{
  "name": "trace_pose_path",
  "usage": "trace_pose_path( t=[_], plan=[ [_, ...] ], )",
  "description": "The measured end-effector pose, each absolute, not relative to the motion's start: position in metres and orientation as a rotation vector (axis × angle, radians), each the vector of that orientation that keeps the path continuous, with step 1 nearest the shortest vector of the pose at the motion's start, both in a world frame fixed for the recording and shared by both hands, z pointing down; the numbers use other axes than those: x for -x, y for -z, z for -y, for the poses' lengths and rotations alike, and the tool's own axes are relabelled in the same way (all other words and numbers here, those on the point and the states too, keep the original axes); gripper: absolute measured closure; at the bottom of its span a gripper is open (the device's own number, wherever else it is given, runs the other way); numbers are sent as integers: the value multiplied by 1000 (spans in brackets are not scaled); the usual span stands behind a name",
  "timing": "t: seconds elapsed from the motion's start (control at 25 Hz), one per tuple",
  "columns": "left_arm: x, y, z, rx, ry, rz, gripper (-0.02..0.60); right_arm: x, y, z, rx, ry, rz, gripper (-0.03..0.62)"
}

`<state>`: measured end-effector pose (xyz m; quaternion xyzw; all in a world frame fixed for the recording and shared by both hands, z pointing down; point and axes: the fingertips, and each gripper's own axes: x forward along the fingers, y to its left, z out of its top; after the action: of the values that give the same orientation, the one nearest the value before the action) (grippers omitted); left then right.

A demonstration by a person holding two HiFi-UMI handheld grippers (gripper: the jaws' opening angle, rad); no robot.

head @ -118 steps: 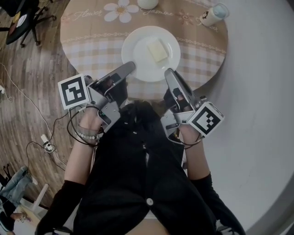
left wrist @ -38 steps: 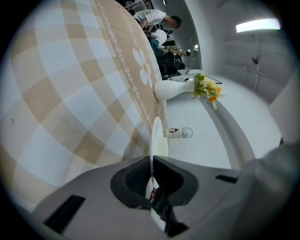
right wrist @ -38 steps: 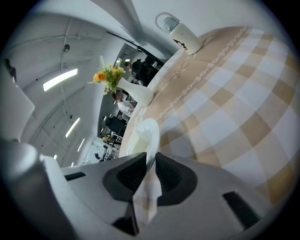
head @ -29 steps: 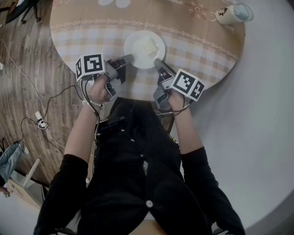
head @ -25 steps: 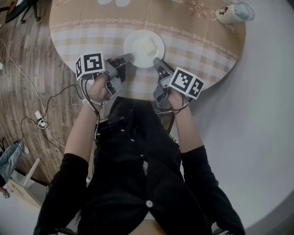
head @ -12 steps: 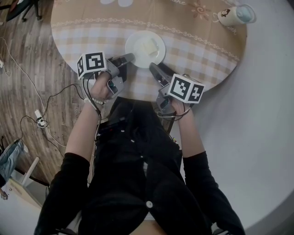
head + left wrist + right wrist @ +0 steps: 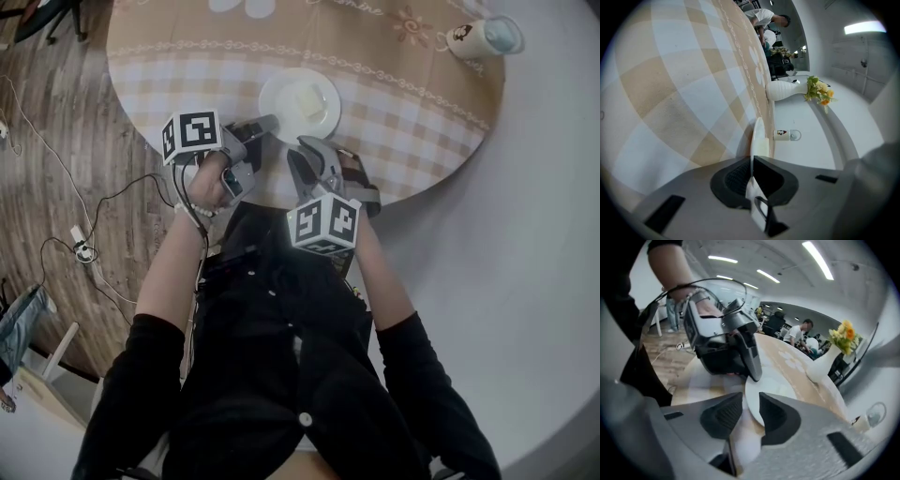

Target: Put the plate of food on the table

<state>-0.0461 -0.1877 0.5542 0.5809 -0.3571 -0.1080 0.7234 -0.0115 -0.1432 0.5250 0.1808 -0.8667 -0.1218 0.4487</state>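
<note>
I look down through the head camera at a round table (image 7: 178, 66) with a checked cloth on it. The plate (image 7: 281, 89) lies on the cloth, close to the near edge of the table. A pale yellow block of food (image 7: 309, 101) sits in the middle of it.

The left gripper (image 7: 753, 163) is clamped on the plate. In the left gripper view the thin white rim stands right between the jaws, and they press on it from both sides. From above, this gripper comes at the plate from the near left side.

The right gripper (image 7: 749, 397) is off the plate. Its jaws stand apart and have just been closing a bit, with nothing held between them — I see only cloth in the gap. The plate's rim lies just past the tips, in front of one jaw. In the right gripper view I can also see the left gripper across the plate, biting the rim on the other side. From above, the right gripper sits near the plate's near side, a little apart from it.

Farther back on the table stands a white vase (image 7: 824, 365) with yellow flowers (image 7: 844, 336). A mug (image 7: 483, 37) stands well apart from the plate, by the far right edge. Left of the table is a wooden floor (image 7: 56, 141) with thin cables (image 7: 103, 216) lying on it.
</note>
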Motion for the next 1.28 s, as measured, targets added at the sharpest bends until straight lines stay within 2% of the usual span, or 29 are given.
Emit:
trace_pose_path(
  t=[0.16,0.28,0.76,0.92,1.08,1.2,1.28],
  plan=[
    [47,-556,188,-1278,240,783,571,15,-544,139,-346,488,2033,491],
    [47,-557,188,-1284,236,779,571,13,-549,142,-325,583,1952,560],
    [48,-552,183,-1332,190,757,569,17,-552,143,-325,606,1908,566],
    [57,-546,172,-1343,199,746,502,18,-557,143,-317,612,1893,565],
    [68,-539,161,-1374,188,769,506,19,-561,145,-313,584,1900,565],
    [76,-524,157,-1414,218,770,555,21,-561,145,-332,530,1925,563],
    [81,-512,154,-1424,243,773,562,23,-560,145,-353,478,1954,562]
  ],
)
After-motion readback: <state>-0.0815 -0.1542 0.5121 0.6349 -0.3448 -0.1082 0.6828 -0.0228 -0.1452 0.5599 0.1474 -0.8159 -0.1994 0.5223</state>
